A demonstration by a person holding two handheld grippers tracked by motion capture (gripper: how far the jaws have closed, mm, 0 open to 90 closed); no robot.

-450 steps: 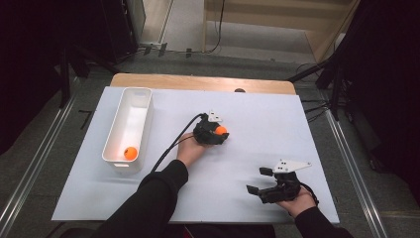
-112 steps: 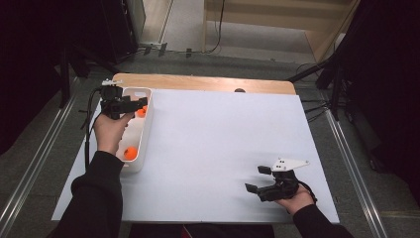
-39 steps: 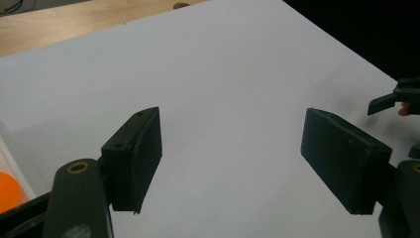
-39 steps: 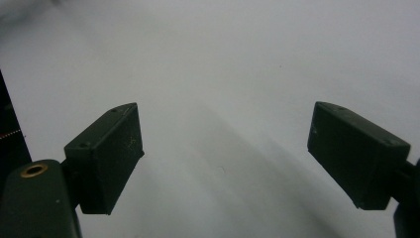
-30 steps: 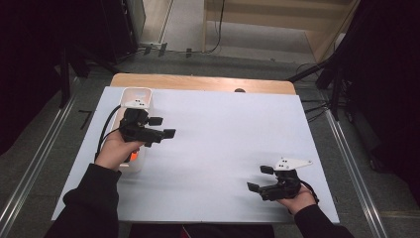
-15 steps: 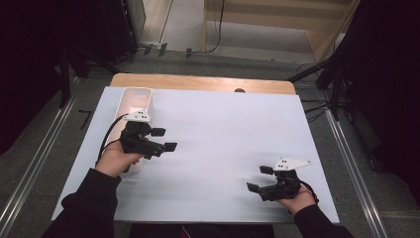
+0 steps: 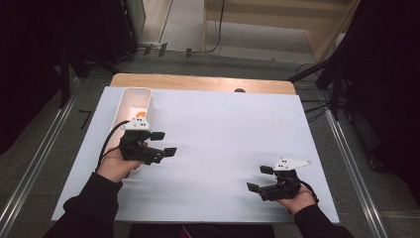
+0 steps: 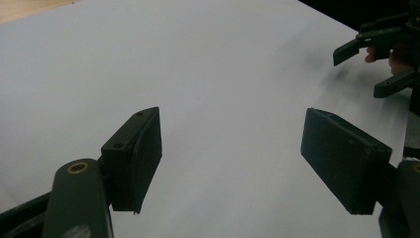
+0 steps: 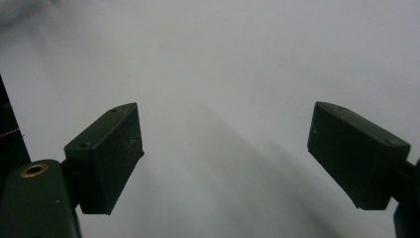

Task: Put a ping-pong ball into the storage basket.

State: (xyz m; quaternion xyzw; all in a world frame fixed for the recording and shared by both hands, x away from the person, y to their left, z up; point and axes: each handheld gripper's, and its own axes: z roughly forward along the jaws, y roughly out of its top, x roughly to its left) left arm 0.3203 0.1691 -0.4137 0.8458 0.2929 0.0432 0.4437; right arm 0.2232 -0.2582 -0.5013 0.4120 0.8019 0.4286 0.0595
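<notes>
The left gripper (image 7: 163, 143) had its jaws spread apart with nothing but bare table between them, as the left gripper view (image 8: 230, 158) made plain. It hung over the white table (image 7: 228, 134) just beside the near end of the tray, pointing toward the table's middle. The right gripper (image 7: 260, 178) sat low near the front right corner of the table, well apart from the left; its jaws were likewise wide and empty, and the right gripper view (image 9: 225, 153) showed only blank white surface between the two black pads.

The white tray (image 7: 130, 101), a long, narrow, shallow bin with rounded corners, lay along the left edge of the table, its length running away from the person. The left hand (image 7: 116, 166) and its gripper body covered the tray's near end.

A small orange ball (image 7: 141, 114) lay inside the tray, against its right wall, just behind the left gripper's grey top plate. Only part of it could be seen.
</notes>
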